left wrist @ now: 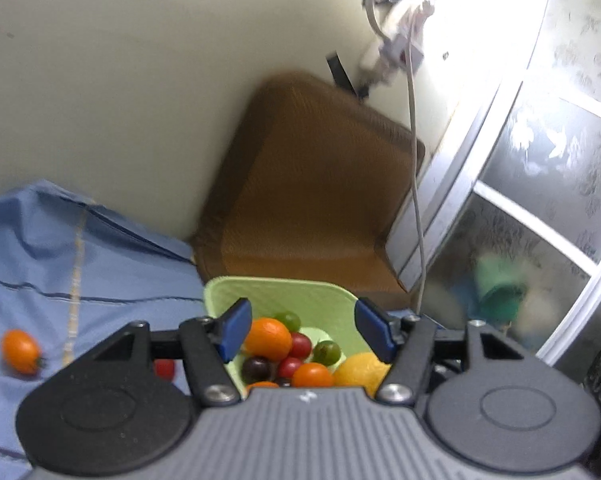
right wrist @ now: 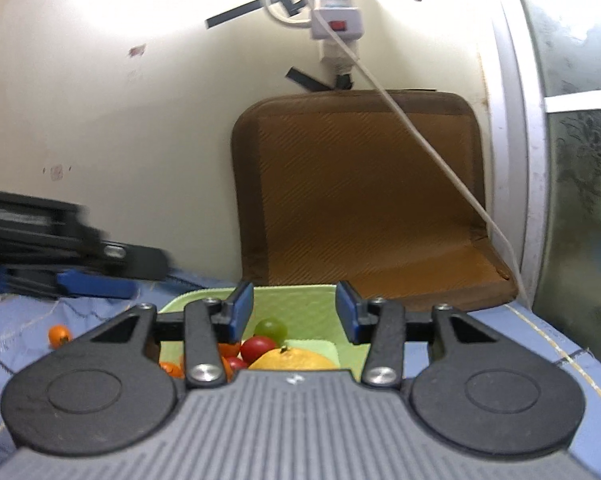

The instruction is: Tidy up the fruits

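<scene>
Nearest the left wrist camera is the left gripper [left wrist: 302, 330], its blue fingers [left wrist: 234, 330] parted to a middling gap with nothing between them; they hang above the green tray [left wrist: 320, 296], touching no fruit. Far left on the blue cloth [left wrist: 100, 264] lies a loose orange tomato [left wrist: 20, 351], well apart from the tray, and a small red fruit [left wrist: 165, 369] sits just outside the tray's left wall, partly hidden by the gripper. Inside the tray are a large orange fruit [left wrist: 267, 338], red, dark and green small tomatoes, and a yellow citrus [left wrist: 360, 369] at the right.

From the right wrist, the right gripper [right wrist: 294, 312] also hovers over the tray [right wrist: 300, 300], fingers [right wrist: 242, 312] about as far apart and empty. A green grape [right wrist: 271, 328] and a red tomato [right wrist: 258, 348] lie below them.

Risks, as I judge them: the two grippers work close together over one tray and could knock each other. The round fruits left on the cloth could roll away if nudged, and soft tomatoes could burst under a hard squeeze. Piling more in may push some over the low rim.
</scene>
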The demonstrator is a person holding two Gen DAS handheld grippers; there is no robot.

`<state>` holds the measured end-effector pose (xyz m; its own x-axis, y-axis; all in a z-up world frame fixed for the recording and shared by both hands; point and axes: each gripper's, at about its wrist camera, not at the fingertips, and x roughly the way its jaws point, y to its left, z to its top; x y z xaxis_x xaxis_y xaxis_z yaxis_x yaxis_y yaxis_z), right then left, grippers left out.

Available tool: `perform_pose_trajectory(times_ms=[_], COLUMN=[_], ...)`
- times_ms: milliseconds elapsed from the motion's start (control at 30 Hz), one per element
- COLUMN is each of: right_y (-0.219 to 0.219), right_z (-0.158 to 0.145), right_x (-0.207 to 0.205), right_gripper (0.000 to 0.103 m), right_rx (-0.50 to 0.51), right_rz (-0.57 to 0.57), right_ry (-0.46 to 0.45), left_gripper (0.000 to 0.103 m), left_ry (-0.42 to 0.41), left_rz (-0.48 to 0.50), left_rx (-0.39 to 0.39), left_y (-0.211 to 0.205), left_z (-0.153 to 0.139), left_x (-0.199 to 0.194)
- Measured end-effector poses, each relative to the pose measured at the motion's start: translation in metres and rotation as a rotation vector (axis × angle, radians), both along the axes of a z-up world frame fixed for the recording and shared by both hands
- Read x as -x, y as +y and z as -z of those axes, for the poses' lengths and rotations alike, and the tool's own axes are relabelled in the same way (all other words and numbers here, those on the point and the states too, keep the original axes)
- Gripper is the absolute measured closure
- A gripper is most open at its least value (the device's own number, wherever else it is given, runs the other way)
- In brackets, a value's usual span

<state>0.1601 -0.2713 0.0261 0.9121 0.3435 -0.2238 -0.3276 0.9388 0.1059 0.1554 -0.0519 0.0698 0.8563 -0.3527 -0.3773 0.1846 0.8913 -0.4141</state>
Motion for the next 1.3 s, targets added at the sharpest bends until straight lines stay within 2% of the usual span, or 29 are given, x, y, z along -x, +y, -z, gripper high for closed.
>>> perform_pose_trajectory(times_ms=[167, 300, 433, 600, 667, 800, 933, 1033, 1133, 1300], right_y=[-0.005, 0.000, 0.013, 0.043, 0.060, 0.093, 0.124, 0.147, 0.171, 0.205], right_z=[-0.003, -0.007, -0.014, -0.020, -0.020, -0.020, -0.015, -0.012, -0.009, 0.002], right_x=[0.009, 0.016, 0.022, 0.034, 0.035, 0.034, 0.019, 0.008, -0.004, -0.020], right_gripper=[0.055, 0.055, 0.055, 0.055, 0.055, 0.056, 0.059, 0.064, 0.064, 0.064], right_rx=[-0.053, -0.059, -0.051, 0.009, 0.066, 0.209, 0.317, 0.345, 0.382, 0.721], right_rz=[0.003, -0.032, -0.079, -0.192, -0.252, -0.349, -0.399, -0.432, -0.445, -0.474], right_ry=[0.014, 0.027, 0.028, 0.037, 0.049, 0.075, 0.114, 0.150, 0.183, 0.156], left_gripper=[0.044, 0.044, 0.044, 0.044, 0.044, 0.044, 0.044, 0.044, 0.044, 0.041], left_ry=[-0.017, 0.008, 0.059, 0.098, 0.105, 0.085, 0.060, 0.050, 0.048, 0.062], left_rz=[-0.083, -0.162, -0.267, -0.356, -0.363, -0.367, -0.351, -0.341, -0.335, -0.327], left_rx=[-0.041, -0.082, -0.124, -0.117, -0.017, 0.037, 0.050, 0.052, 0.061, 0.074], left_y=[0.029, 0.059, 0.089, 0.118, 0.133, 0.142, 0.144, 0.142, 0.143, 0.143], left_z=[0.004, 0.016, 0.032, 0.055, 0.059, 0.061, 0.060, 0.061, 0.063, 0.065], left_x=[0.037, 0.064, 0.082, 0.093, 0.096, 0.099, 0.103, 0.104, 0.104, 0.103])
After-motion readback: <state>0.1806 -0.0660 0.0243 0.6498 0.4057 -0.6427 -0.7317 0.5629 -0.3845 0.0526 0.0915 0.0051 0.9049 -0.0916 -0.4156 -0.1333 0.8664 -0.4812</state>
